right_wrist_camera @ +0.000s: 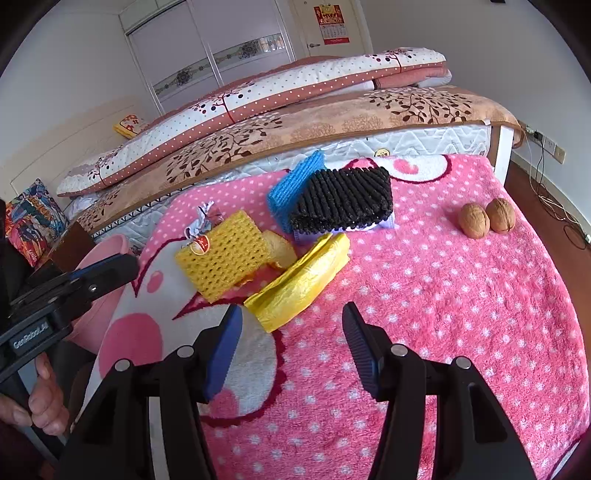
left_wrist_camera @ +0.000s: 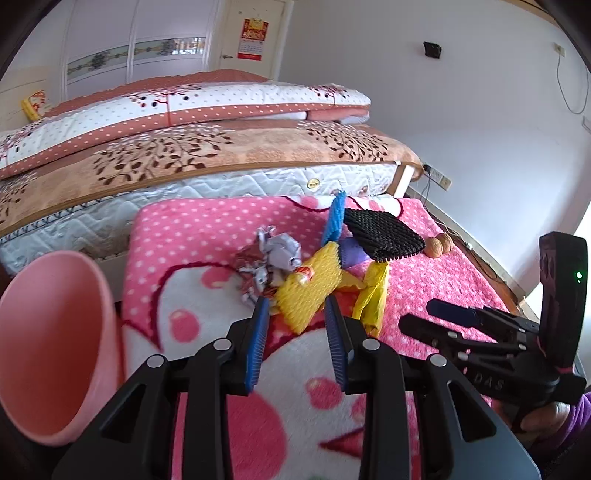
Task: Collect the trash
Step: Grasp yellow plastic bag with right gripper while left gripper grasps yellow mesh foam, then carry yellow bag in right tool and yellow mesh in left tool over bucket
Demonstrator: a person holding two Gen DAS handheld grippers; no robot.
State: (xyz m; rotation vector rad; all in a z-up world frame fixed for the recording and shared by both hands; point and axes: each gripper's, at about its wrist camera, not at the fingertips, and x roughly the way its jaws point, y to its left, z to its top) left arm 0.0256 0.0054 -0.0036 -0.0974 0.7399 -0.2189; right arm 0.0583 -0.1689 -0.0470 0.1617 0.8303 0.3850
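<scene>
Two walnuts touching on pink blanket; bed behind; wall calendar, perhaps.

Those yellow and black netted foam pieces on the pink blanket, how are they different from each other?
The yellow foam net carries a round red sticker; the black foam net shows none. The yellow one lies flat on the pink blanket near the front of the pile, while the black one sits farther back, propped on a purple piece and leaning against a blue foam net. The black one looks larger. Both are ribbed, mesh-like foam sleeves.
</scene>
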